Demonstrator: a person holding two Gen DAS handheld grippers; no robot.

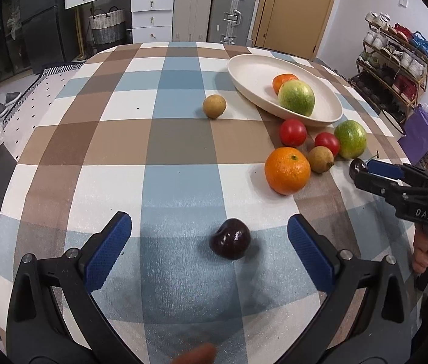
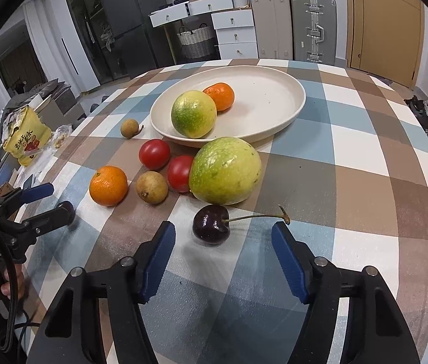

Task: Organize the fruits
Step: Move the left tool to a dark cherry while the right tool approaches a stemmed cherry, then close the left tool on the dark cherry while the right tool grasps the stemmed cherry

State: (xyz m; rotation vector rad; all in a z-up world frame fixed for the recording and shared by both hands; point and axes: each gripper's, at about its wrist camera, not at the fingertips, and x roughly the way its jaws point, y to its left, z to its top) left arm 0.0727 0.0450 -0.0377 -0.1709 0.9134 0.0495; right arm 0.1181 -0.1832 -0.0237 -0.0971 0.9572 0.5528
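A cream plate (image 1: 244, 69) (image 2: 274, 97) holds a green fruit (image 1: 296, 97) (image 2: 193, 113) and a small orange (image 1: 283, 82) (image 2: 220, 96). On the checked cloth lie two red tomatoes (image 1: 292, 132) (image 2: 154, 153), an orange (image 1: 287, 170) (image 2: 108, 185), two brown longans (image 1: 214, 106) (image 2: 152, 187) and a second green fruit (image 1: 350, 139) (image 2: 225, 170). My left gripper (image 1: 209, 227) is open around a dark cherry (image 1: 230, 242). My right gripper (image 2: 223, 232) is open just before another stemmed cherry (image 2: 210, 224).
The table edge curves off at the left in the left wrist view. A yellow snack bag (image 2: 25, 136) lies beyond the table's left side. Suitcases (image 1: 214, 9), white drawers (image 1: 151, 15) and a shoe rack (image 1: 395, 60) stand past the table.
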